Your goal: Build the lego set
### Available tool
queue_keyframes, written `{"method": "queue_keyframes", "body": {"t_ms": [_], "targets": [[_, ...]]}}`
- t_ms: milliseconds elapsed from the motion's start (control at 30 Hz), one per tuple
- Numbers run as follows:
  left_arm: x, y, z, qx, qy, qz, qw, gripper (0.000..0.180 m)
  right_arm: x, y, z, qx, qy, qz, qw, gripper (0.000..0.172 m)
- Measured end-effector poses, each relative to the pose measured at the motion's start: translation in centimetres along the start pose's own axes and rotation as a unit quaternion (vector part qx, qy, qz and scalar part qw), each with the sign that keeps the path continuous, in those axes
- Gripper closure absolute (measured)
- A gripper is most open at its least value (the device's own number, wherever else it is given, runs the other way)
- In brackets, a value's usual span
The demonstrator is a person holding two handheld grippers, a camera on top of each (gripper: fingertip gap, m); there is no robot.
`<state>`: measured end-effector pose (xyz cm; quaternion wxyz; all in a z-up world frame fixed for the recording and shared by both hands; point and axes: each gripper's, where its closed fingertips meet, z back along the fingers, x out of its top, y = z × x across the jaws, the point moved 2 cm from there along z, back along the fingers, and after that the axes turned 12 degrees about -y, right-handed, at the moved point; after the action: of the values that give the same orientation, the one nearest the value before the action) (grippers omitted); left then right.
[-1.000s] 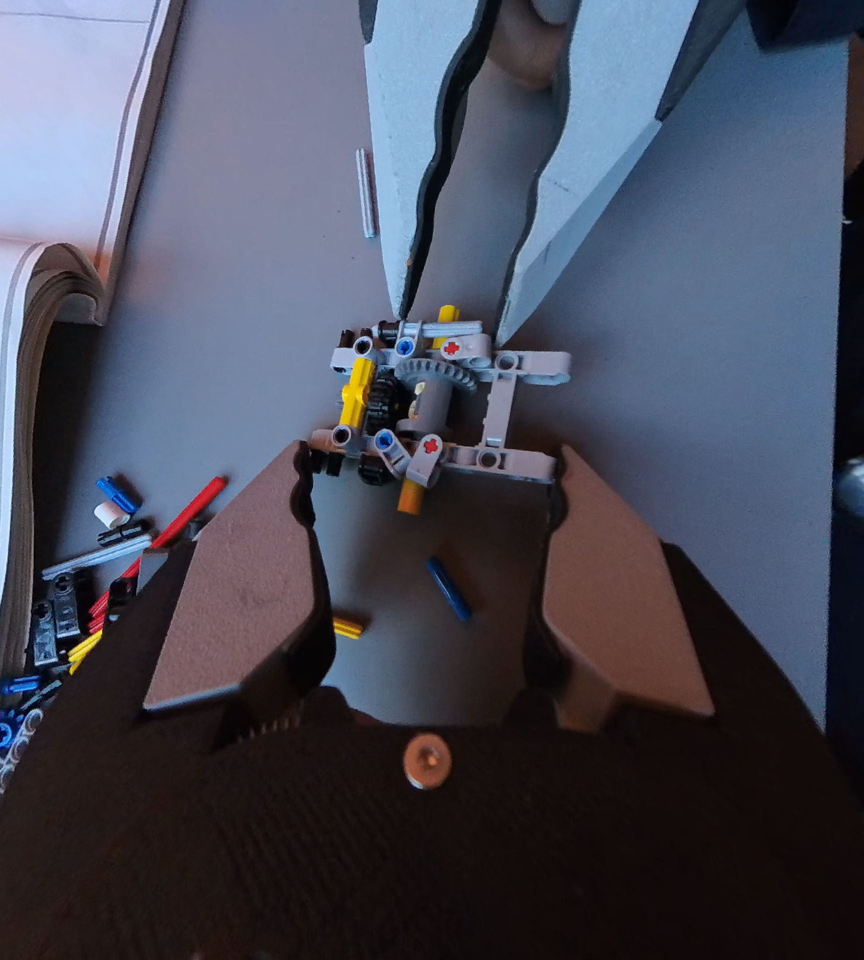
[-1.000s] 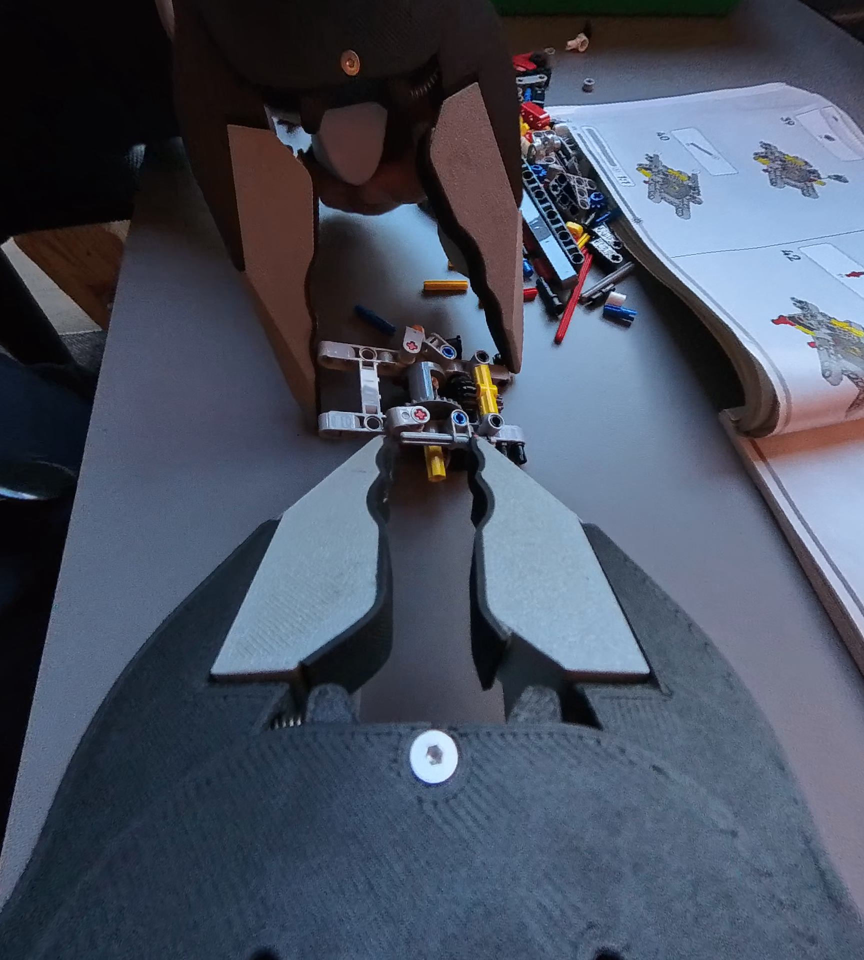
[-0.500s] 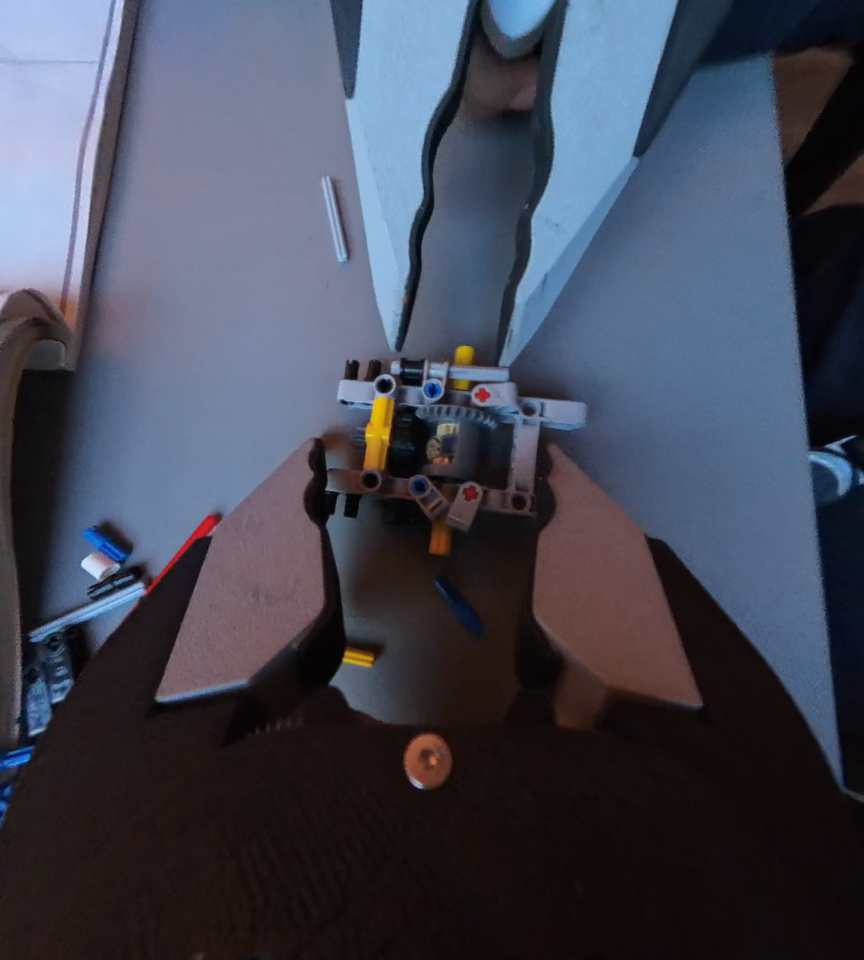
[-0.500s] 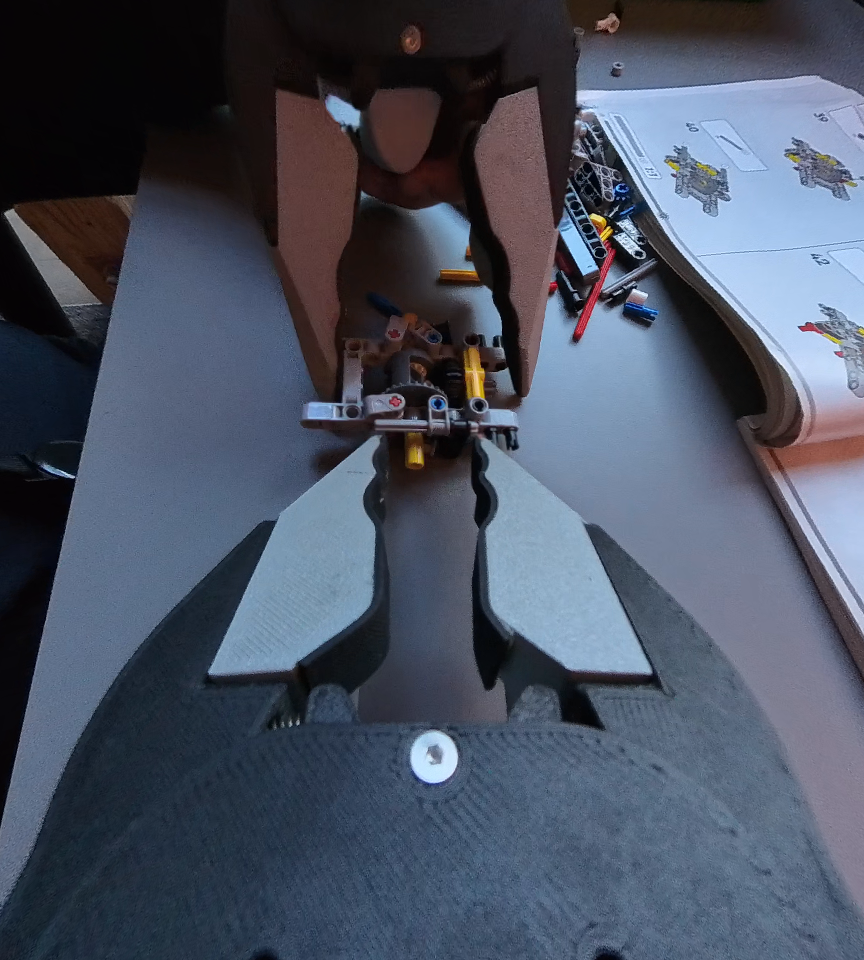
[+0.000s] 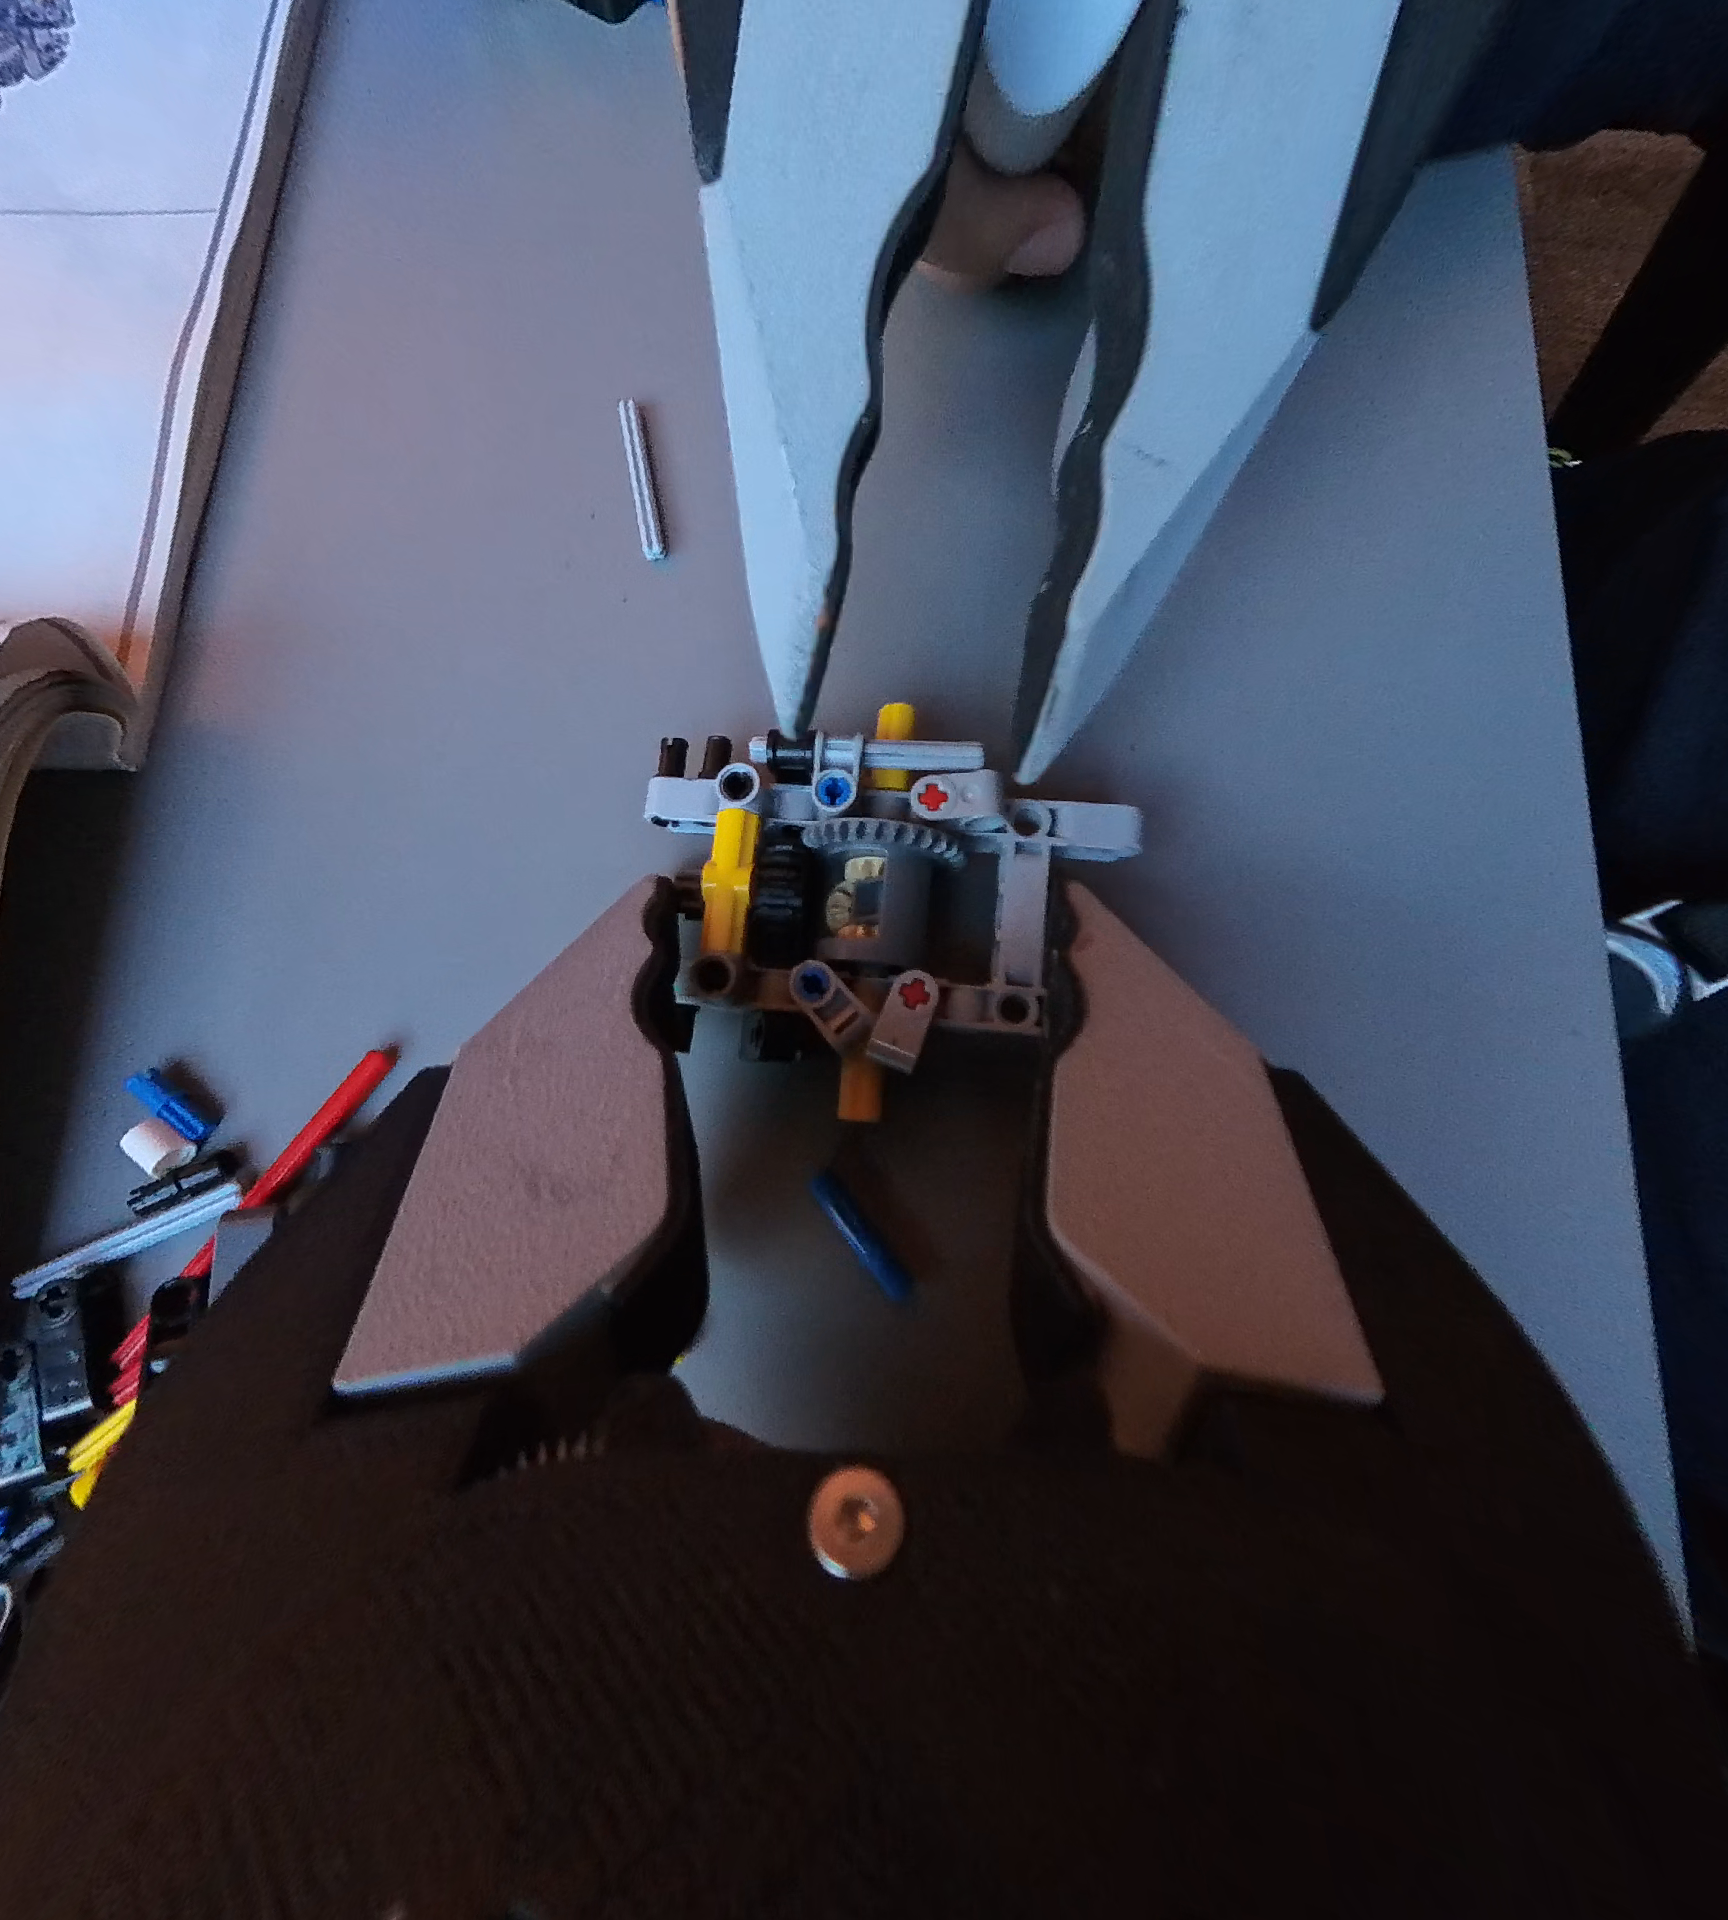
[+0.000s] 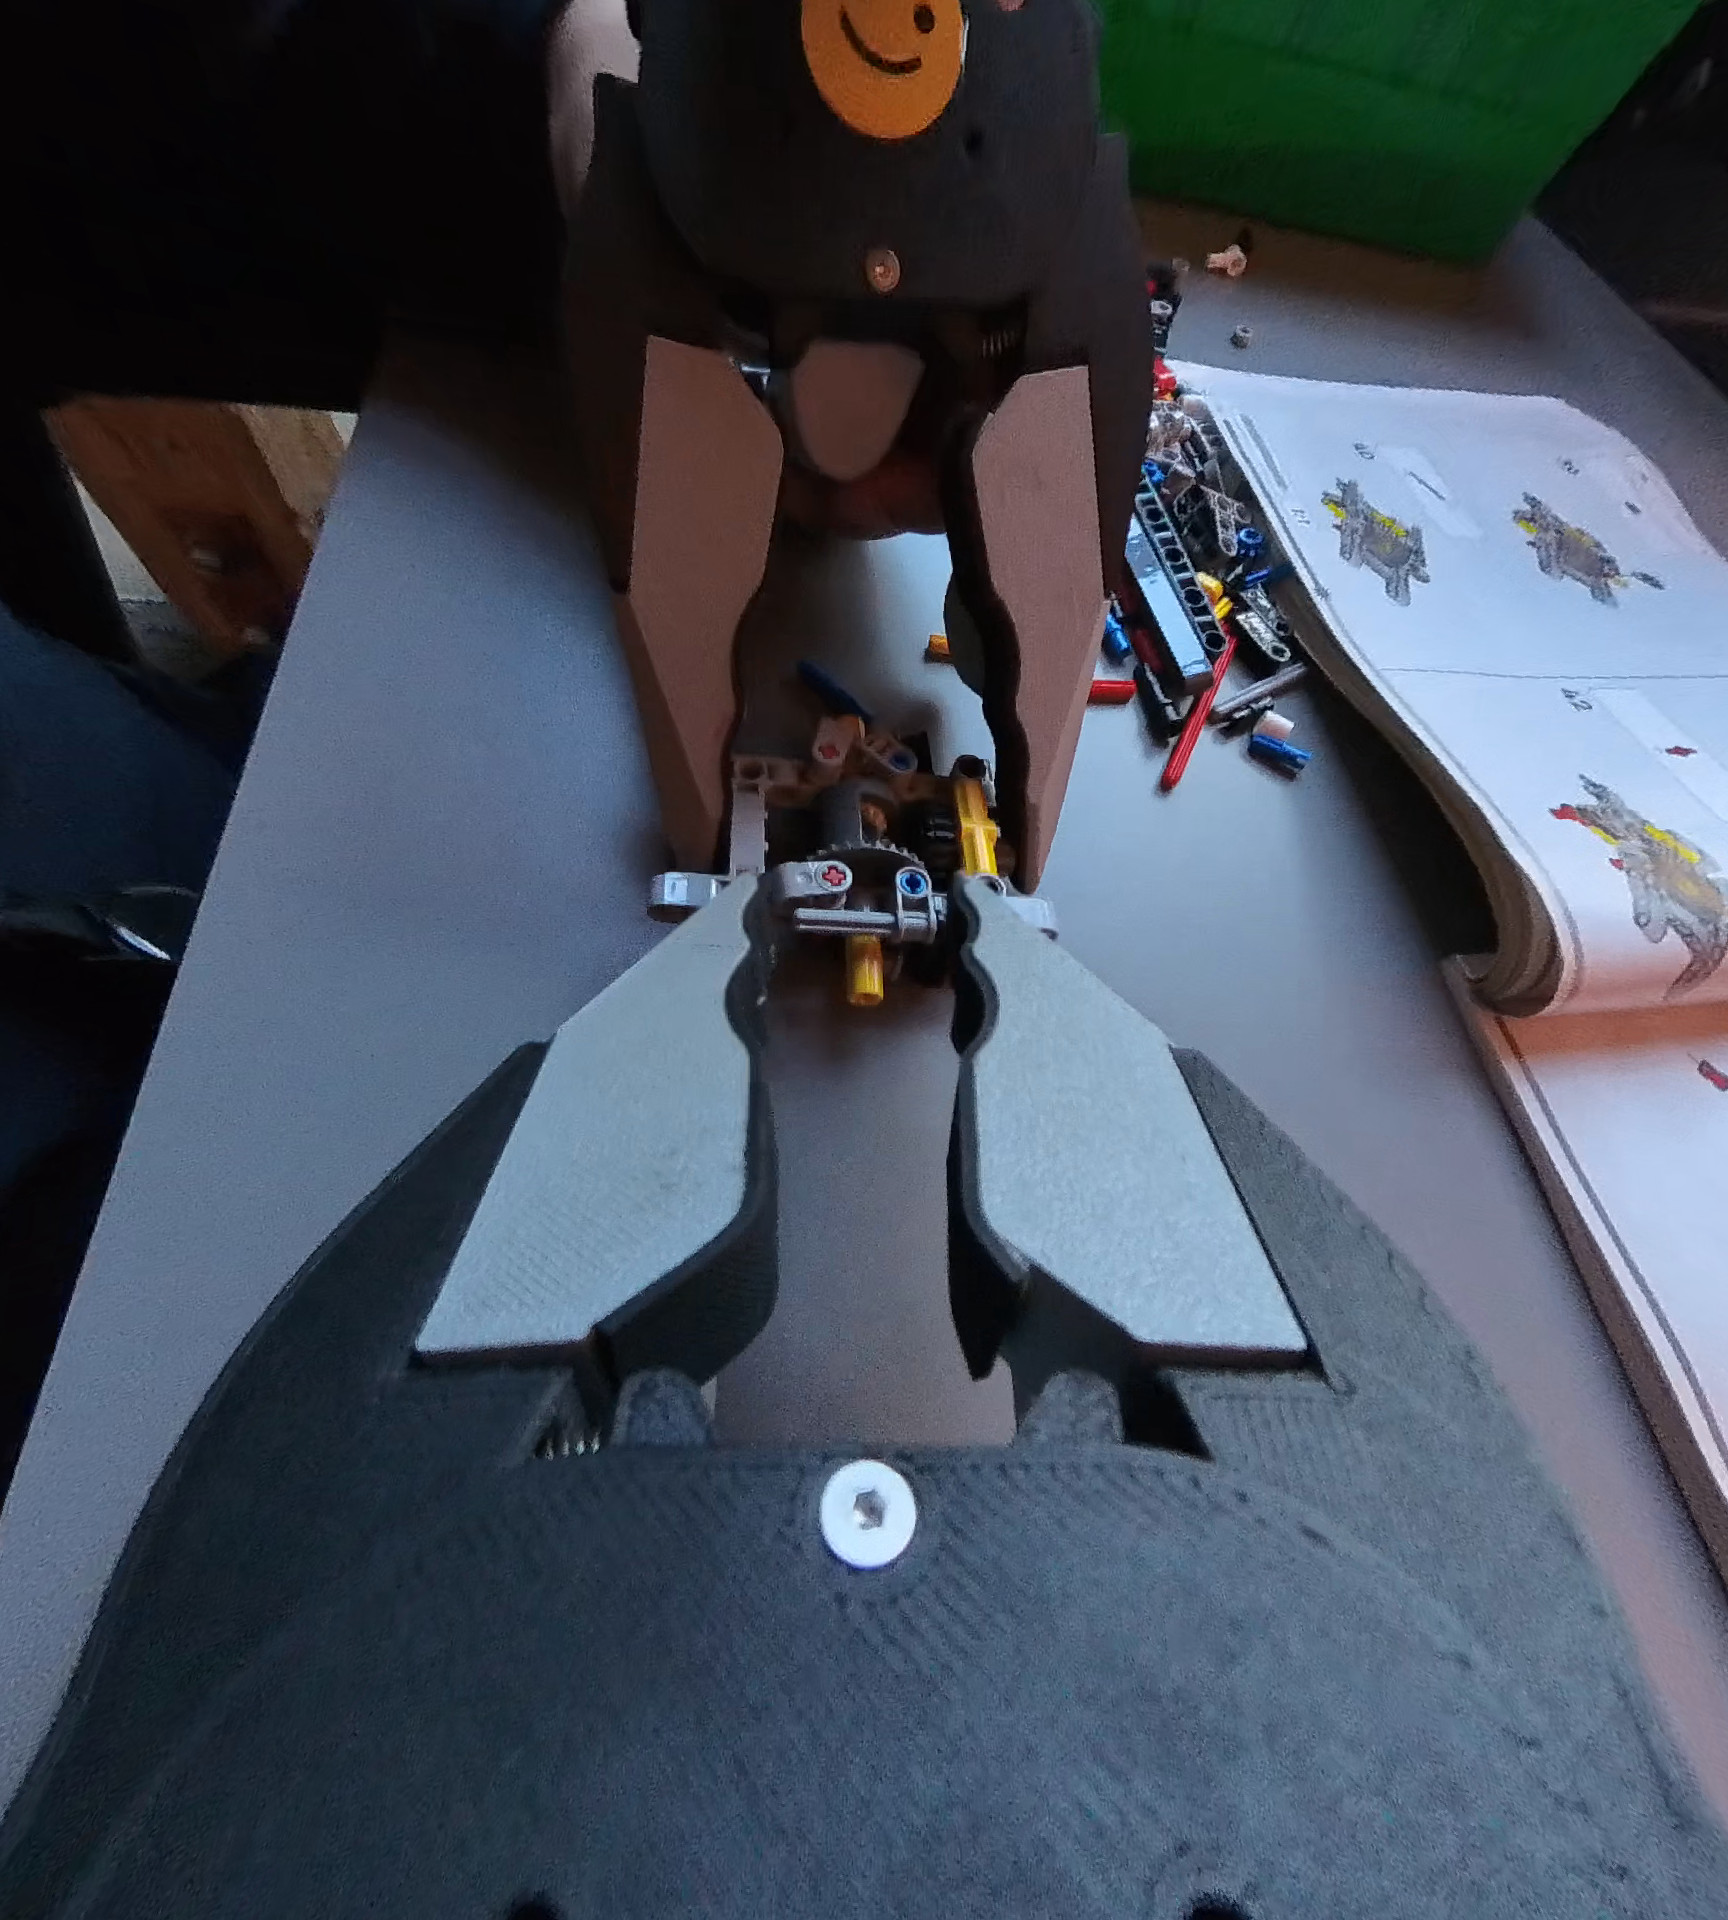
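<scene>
Far left lies one open instruction booklet (image 5: 29,416), its pages curling up off the grey table (image 5: 424,727). Just beside its edge sits one heap of loose building parts (image 5: 60,1351), black, blue, yellow and grey, too jumbled to count. One long red axle (image 5: 320,1127) pokes out of it towards the middle. Farther up the table, on its own, lies one light-grey axle (image 5: 644,480).

In the middle stands the one built piece, a gear assembly (image 5: 870,894): a grey frame with a grey toothed wheel, a black gear, a yellow connector and a yellow axle poking out at each end. It looks only partly built, with plenty of parts unused in the heap.

Both tongs are on it from opposite ends. The left gripper (image 5: 860,935) has its brown fingers spread wide, the pads pressed against the two sides of the frame. The right gripper (image 6: 855,914) has its grey fingertips set narrowly, pinching the small grey axle linkage at the far end.

One dark blue pin (image 5: 860,1236) lies loose between the brown fingers, touching neither. Well behind, to the right, stands one green bin (image 6: 1359,125).
</scene>
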<state>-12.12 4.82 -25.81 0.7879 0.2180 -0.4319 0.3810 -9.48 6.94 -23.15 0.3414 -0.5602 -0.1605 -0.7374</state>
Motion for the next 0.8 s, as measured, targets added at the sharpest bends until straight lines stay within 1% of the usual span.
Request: {"method": "queue_keyframes", "body": {"t_ms": [133, 233, 333, 400, 467, 533, 667, 733, 800], "targets": [[0.1, 0.0, 0.0, 0.003, -0.001, -0.005, 1.0, 0.112, -0.4, 0.1, -0.2, 0.006, 0.017, 0.0, 1.0, 0.145], [0.1, 0.0, 0.0, 0.003, -0.005, -0.013, 1.0, 0.111, -0.3, -0.1, -0.1, 0.003, 0.009, -0.006, 1.0, 0.142], [0.2, 0.1, 0.2, 0.004, -0.01, -0.033, 0.999, 0.112, -0.2, -0.5, 0.4, -0.002, 0.0, -0.021, 1.0, 0.143], [0.2, 0.6, 0.5, 0.023, -0.017, -0.05, 0.998, 0.112, -0.1, -1.1, 0.8, -0.014, -0.009, -0.029, 0.999, 0.145], [1.0, 0.7, 0.9, 0.027, -0.049, -0.063, 0.996, 0.112, 0.2, -1.8, 1.1, -0.031, -0.022, -0.038, 0.999, 0.146], [2.4, 0.4, 1.4, 0.022, -0.102, -0.075, 0.992, 0.112, 0.5, -2.5, 1.5, -0.053, -0.036, -0.048, 0.997, 0.149], [4.9, -0.1, 2.6, 0.02, -0.205, -0.098, 0.974, 0.112, 2.3, -2.7, 2.4, -0.052, -0.098, -0.07, 0.991, 0.155], [5.5, -0.2, 3.0, 0.019, -0.234, -0.101, 0.967, 0.112, 3.1, -2.5, 2.9, -0.042, -0.126, -0.079, 0.988, 0.159], [5.8, -0.2, 3.0, 0.021, -0.243, -0.105, 0.964, 0.112, 3.5, -2.3, 3.1, -0.035, -0.141, -0.088, 0.985, 0.159]]}}
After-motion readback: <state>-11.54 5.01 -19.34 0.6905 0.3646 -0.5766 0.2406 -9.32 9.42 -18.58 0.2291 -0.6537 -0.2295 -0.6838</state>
